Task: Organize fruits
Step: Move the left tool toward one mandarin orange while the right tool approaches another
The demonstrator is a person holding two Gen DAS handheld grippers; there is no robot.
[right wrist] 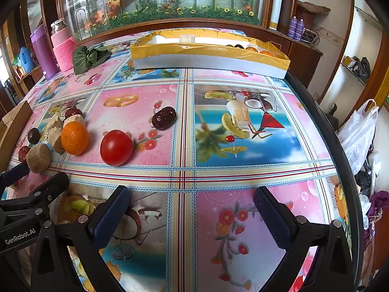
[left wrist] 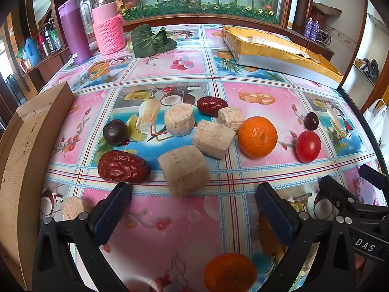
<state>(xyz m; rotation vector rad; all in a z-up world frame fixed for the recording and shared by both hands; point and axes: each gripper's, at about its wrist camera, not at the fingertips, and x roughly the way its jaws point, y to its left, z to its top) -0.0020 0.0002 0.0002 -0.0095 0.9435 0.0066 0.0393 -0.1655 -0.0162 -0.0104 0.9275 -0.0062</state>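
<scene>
On the patterned tablecloth lie an orange (left wrist: 257, 136), a red tomato (left wrist: 308, 146), two red dates (left wrist: 123, 167) (left wrist: 211, 105), a dark round fruit (left wrist: 115, 132), a small dark date (left wrist: 312, 121) and several beige cylinder cakes (left wrist: 184, 170). A second orange (left wrist: 229, 273) lies near the bottom, between the fingers of my left gripper (left wrist: 193, 194), which stands open and empty just short of the nearest cake. My right gripper (right wrist: 192, 198) is open and empty over bare cloth; the tomato (right wrist: 116, 147), the orange (right wrist: 74, 138) and the dark date (right wrist: 163, 118) lie ahead to its left.
A gold-lined white box (right wrist: 209, 59) holding some fruit stands at the back right. A wooden box (left wrist: 26, 150) sits at the left edge. Purple bottle (left wrist: 74, 30), pink knitted jar (left wrist: 107, 28) and leafy greens (left wrist: 150, 40) stand at the back left. The table edge (right wrist: 340, 146) curves on the right.
</scene>
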